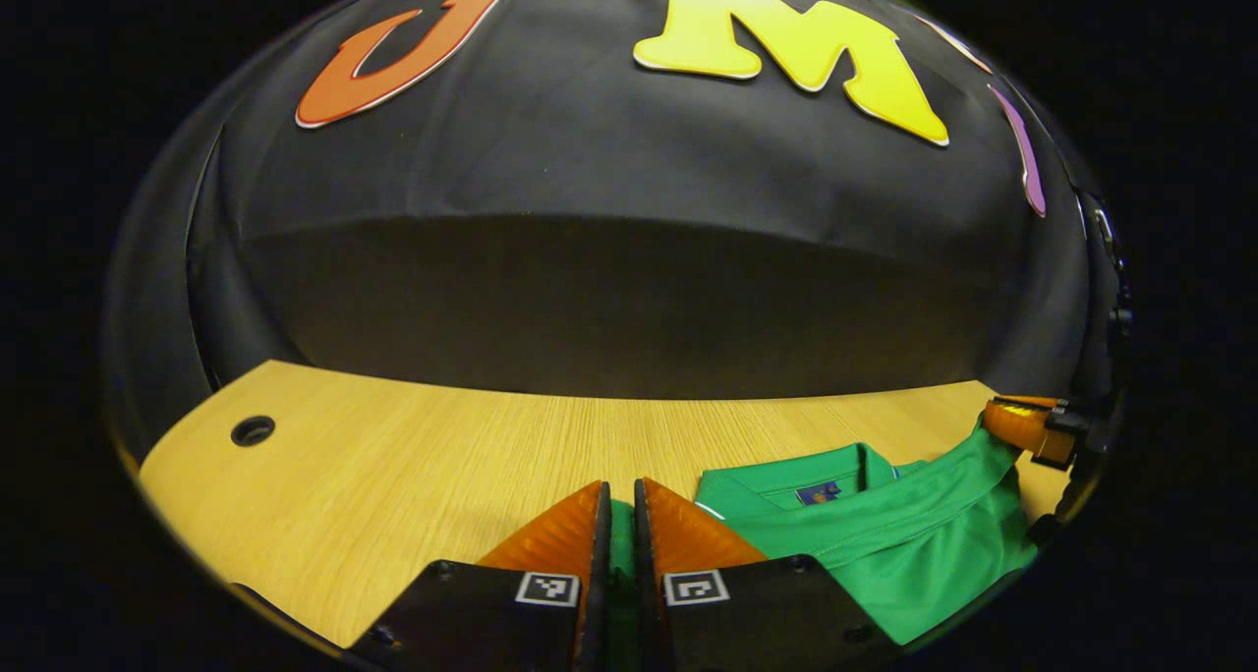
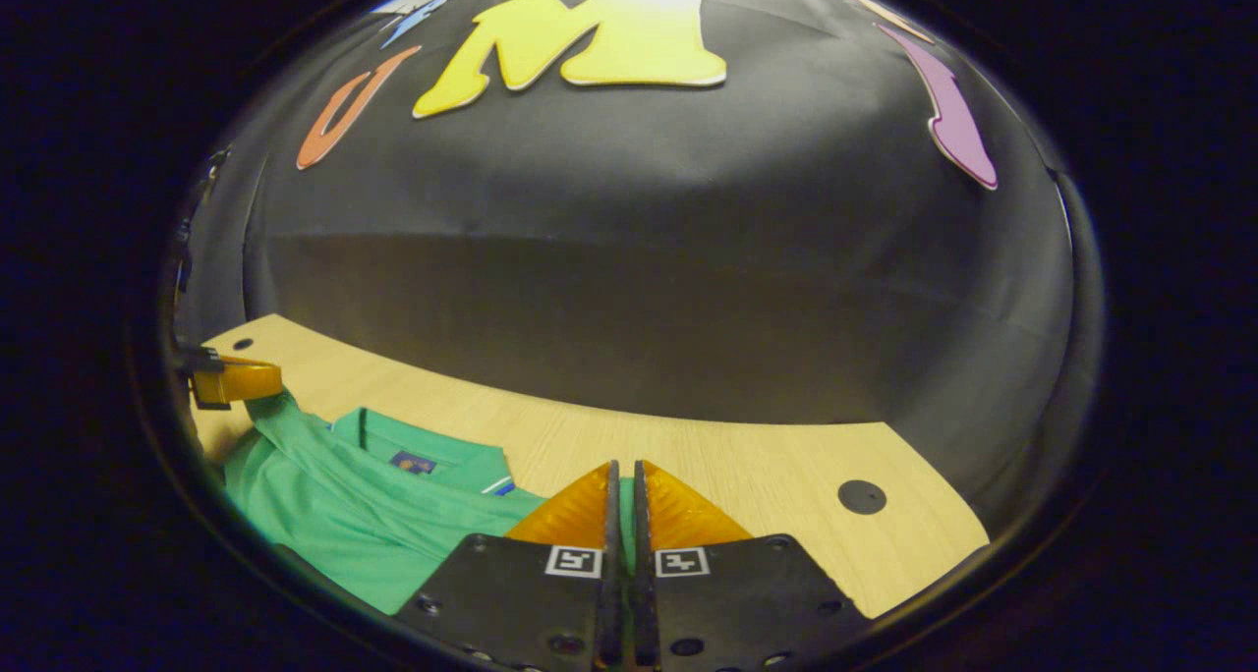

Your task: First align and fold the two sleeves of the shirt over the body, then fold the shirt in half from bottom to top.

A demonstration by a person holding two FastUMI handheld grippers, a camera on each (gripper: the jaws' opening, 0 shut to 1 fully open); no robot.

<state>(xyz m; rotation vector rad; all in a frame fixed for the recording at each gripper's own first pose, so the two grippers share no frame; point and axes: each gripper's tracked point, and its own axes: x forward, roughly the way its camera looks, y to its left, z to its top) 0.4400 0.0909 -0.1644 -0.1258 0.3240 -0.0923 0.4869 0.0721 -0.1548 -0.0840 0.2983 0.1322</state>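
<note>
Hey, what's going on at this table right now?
A person is folding a green shirt on a wooden table with two handheld grippers. The left gripper and the right gripper are each pinched shut on shirt fabric, holding an edge lifted near the collar. It looks like the final bottom-to-top fold.

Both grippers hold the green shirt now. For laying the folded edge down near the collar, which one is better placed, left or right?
Neither clearly. The left gripper and right gripper each pinch the green shirt with jaws shut, on either side of the collar.
</note>
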